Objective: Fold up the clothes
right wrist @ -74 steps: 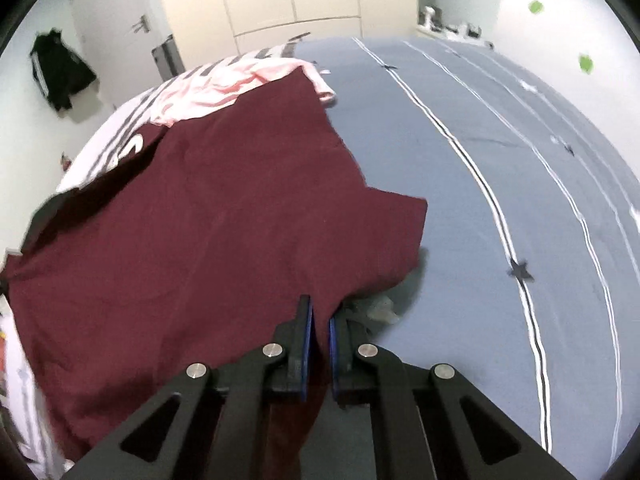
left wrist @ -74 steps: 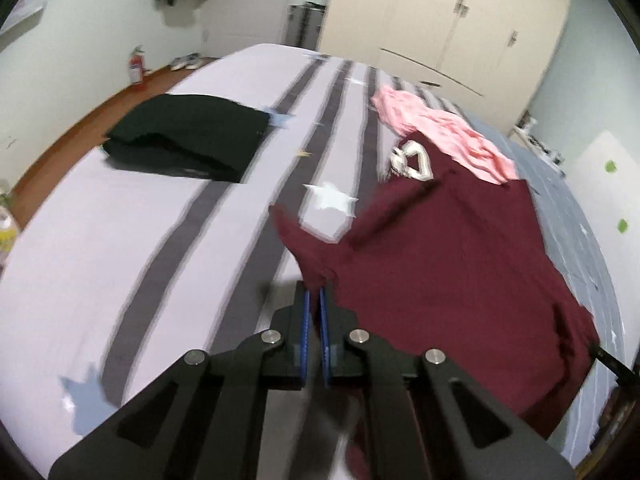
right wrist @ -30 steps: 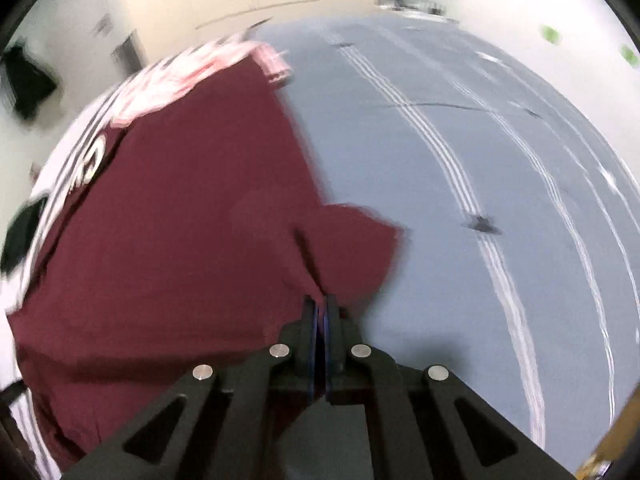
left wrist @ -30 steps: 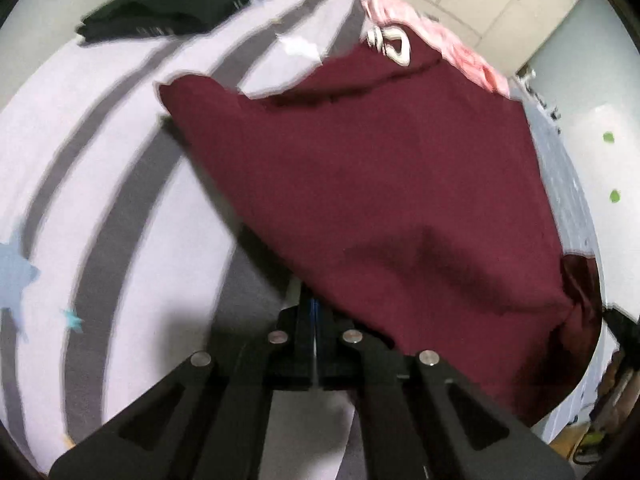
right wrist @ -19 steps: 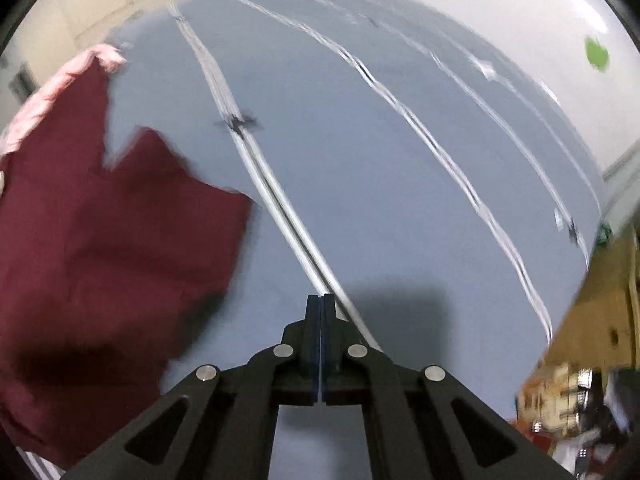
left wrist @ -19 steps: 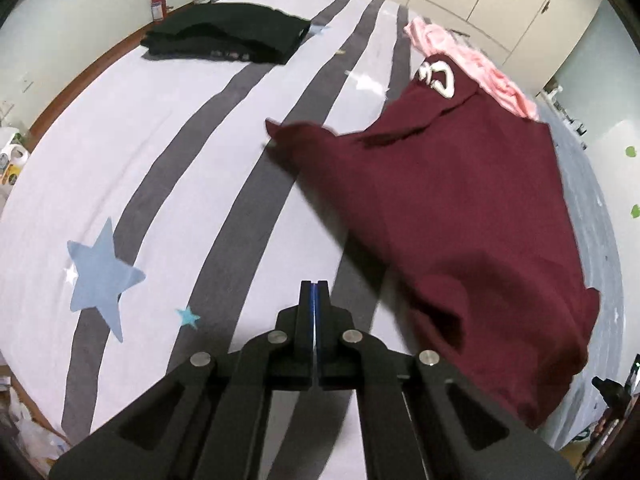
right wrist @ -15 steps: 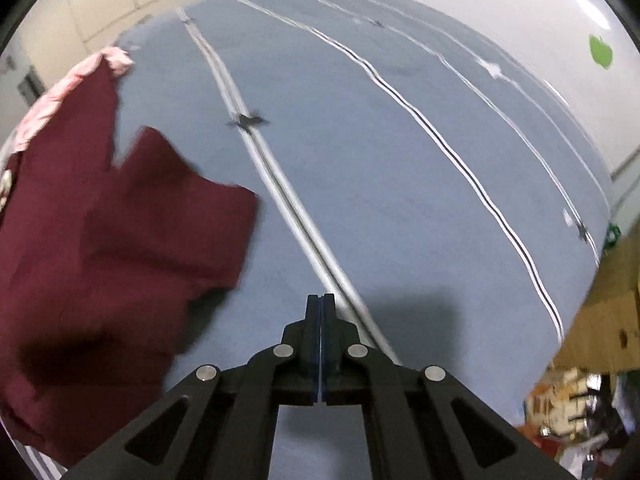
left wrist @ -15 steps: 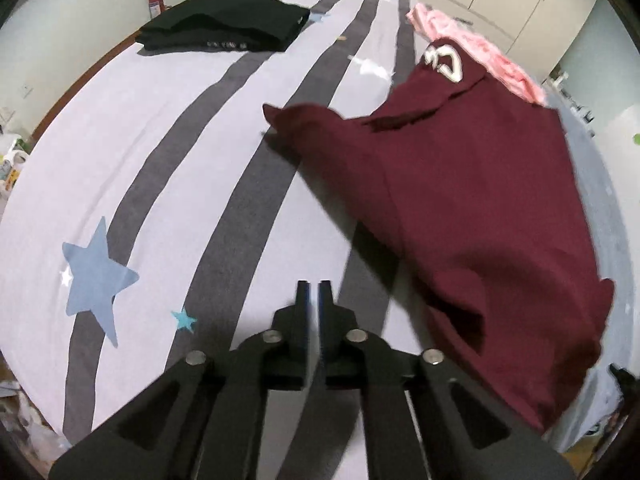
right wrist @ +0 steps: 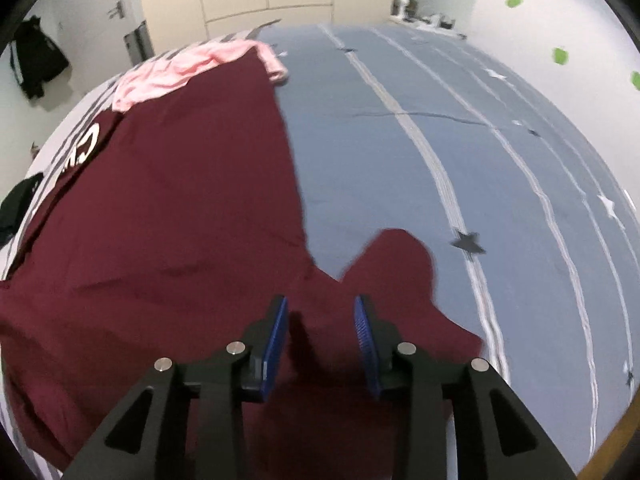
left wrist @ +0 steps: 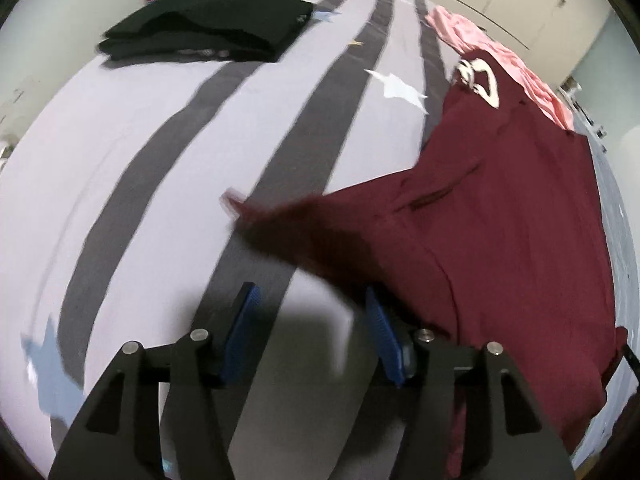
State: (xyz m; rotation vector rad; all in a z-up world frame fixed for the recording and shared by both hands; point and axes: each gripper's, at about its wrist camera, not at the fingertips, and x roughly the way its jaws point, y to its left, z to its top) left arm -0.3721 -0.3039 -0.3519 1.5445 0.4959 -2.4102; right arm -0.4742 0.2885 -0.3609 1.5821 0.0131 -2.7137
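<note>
Left wrist view: the maroon short-sleeved cotton T-shirt lies spread on the right half of the striped lilac-and-grey bedsheet, its left sleeve pointing toward the sheet's middle. The left gripper has just been opening; its jaws stand moderately wide with nothing between them, the right-hand blue pad at the sleeve's lower edge. Before closing, shift toward the shirt so that both pads straddle one layer of the sleeve hem. Leave the folded black garment and the pink garment at the far end undisturbed.

Right wrist view: the right gripper has also just been opening; its jaws are narrowly parted above the shirt's right sleeve root, which shows between the pads, ungripped. Lower until the pads flank a raised fold, then close. Keep the grip off the blue striped sheet beneath
</note>
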